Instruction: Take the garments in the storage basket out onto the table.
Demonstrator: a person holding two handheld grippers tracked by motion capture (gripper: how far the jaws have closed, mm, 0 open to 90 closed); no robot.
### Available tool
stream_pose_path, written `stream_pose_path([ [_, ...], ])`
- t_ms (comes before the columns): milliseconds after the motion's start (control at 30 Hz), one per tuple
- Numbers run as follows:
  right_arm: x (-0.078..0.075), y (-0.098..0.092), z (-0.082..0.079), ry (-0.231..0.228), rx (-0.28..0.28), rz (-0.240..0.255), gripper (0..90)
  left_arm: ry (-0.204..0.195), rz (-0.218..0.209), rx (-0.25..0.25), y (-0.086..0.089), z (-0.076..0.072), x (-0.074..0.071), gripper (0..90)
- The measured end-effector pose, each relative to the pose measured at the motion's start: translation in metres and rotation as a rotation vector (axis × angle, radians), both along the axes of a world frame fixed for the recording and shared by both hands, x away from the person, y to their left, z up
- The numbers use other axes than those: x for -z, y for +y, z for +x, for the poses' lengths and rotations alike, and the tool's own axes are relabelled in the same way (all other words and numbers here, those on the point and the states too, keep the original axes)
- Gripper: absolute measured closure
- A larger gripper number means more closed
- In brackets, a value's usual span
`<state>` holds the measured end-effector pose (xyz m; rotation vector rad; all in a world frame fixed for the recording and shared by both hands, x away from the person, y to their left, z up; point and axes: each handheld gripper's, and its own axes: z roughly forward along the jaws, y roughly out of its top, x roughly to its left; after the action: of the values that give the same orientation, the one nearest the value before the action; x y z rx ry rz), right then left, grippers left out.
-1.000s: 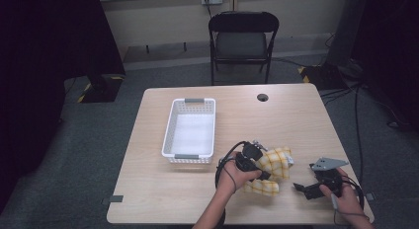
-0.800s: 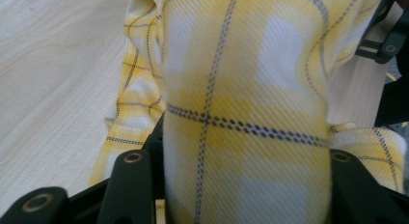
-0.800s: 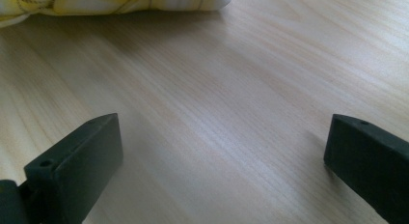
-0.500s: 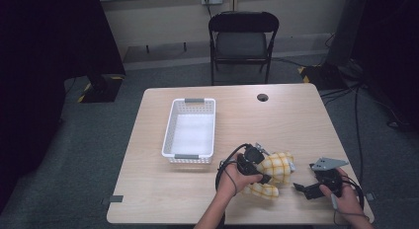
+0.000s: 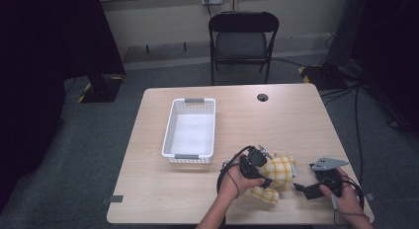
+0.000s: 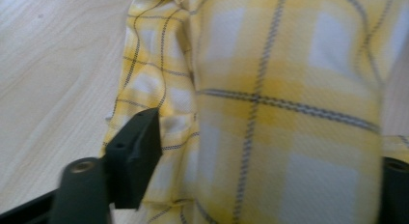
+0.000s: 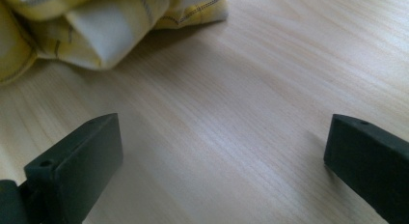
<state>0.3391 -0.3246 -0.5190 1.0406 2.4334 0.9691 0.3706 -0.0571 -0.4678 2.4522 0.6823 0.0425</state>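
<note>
A yellow plaid cloth (image 5: pixel 277 175) lies bunched near the front right of the wooden table (image 5: pixel 296 125). My left gripper (image 5: pixel 263 165) rests against the cloth's left side. In the left gripper view the cloth (image 6: pixel 270 89) bulges between the jaws of the left gripper (image 6: pixel 265 183), which stand wide apart. They have just been opening, and the cloth is still between them. My right gripper (image 5: pixel 301 187) sits just right of the cloth, low over the table. In the right gripper view the right gripper (image 7: pixel 222 156) is open over bare wood, with the cloth's edge (image 7: pixel 96 26) ahead at the upper left.
A white plastic basket (image 5: pixel 190 155) stands empty left of centre. Near the table's far edge is a dark cable hole (image 5: pixel 262 97). A black folding chair (image 5: pixel 242 41) stands behind the table. Cables trail from both grippers toward the front edge.
The left gripper has edged slightly toward the near side on the cloth. The right gripper and the basket have kept still.
</note>
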Motion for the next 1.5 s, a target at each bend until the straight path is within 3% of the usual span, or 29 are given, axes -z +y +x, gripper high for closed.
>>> stream_pose_path([
  [67,0.000,0.000,0.000,0.000,0.000,0.000,0.0,0.000,0.000,-0.001,0.000,0.000,0.000,15.0],
  [200,0.000,0.000,0.000,0.000,0.000,0.000,0.0,-0.012,0.000,0.011,-0.001,-0.002,-0.002,10.1],
  [700,0.000,0.000,0.000,0.000,0.000,0.000,0.0,-0.035,-0.060,0.034,0.003,-0.006,-0.015,5.7],
  [1067,0.000,0.000,0.000,0.000,0.000,0.000,0.0,-0.017,-0.101,0.060,0.011,-0.008,-0.020,5.0],
  [1500,0.000,0.000,0.000,0.000,0.001,0.000,0.0,0.024,-0.100,0.015,0.025,-0.006,-0.021,5.1],
])
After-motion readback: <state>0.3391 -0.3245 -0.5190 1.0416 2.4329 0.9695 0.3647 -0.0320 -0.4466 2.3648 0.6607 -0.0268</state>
